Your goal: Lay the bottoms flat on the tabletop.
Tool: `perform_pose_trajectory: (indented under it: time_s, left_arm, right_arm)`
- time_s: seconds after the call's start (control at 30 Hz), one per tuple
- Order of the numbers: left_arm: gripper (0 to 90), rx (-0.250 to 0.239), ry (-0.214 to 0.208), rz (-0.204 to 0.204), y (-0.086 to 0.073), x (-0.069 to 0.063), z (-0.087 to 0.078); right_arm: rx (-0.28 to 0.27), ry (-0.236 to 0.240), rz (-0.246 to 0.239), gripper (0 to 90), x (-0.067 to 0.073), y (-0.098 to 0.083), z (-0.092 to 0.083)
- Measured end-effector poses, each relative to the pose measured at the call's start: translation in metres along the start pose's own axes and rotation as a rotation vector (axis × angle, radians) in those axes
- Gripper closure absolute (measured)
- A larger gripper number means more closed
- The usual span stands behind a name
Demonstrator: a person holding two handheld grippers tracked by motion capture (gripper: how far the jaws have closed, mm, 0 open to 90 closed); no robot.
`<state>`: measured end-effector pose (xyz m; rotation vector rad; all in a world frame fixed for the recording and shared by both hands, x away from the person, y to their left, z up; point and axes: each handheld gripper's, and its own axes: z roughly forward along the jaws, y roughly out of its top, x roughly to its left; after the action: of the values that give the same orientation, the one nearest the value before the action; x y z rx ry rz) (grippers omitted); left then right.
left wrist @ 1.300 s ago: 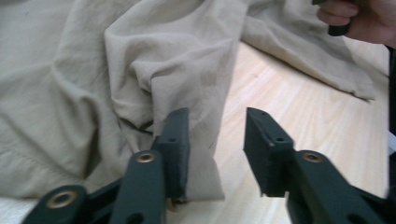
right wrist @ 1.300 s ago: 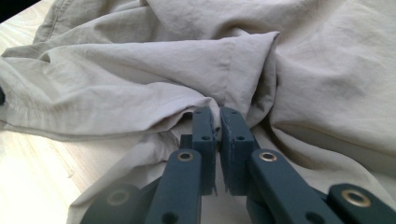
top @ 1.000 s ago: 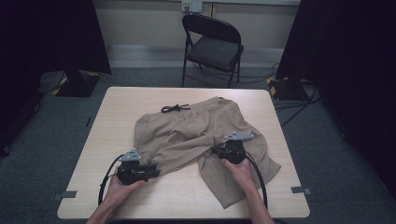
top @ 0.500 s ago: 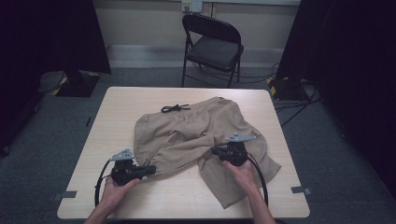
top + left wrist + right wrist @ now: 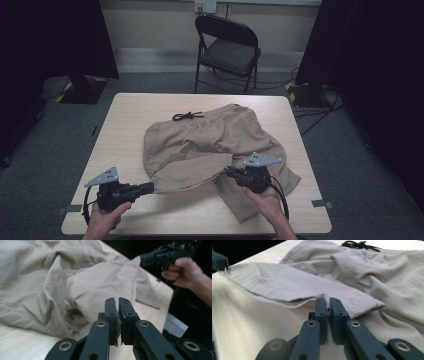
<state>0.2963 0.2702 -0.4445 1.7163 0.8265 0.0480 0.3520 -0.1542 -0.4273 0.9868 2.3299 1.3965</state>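
Nearest the camera in the high view, a person's two hands come in from the bottom edge, cut off at the forearms. The left gripper (image 5: 150,187) has its jaws pressed together on one corner of a trouser-leg hem, and the right gripper (image 5: 228,172) pinches the other corner, so the hem hangs stretched between them just above the counter (image 5: 120,130). Its jaws have just been closing, with the cloth between them. The pale wood counter lies bare around the tan trousers (image 5: 215,137), which sit rumpled at its middle and right, the second leg reaching the near right edge. A black drawstring (image 5: 187,116) lies at the waistband on the far side. Beyond the counter stands a black folding chair (image 5: 227,52) on grey carpet, before a pale wall. Dark curtains on both sides swallow the corners, and little can be made out there.
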Motion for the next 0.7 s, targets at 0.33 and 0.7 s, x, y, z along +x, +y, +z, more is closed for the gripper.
perform_pose_trajectory:
  time_s: [0.33,0.7]
  left_arm:
    - [86.0,-0.047,-0.039,0.032,-0.004,-0.034,-0.038]
    - [78.2,-0.02,-0.052,0.042,-0.012,-0.05,-0.049]
  right_arm:
    - [-0.038,0.071,-0.044,85.8,0.042,-0.006,-0.034]
    - [-0.026,0.171,-0.082,82.9,0.087,-0.022,-0.06]
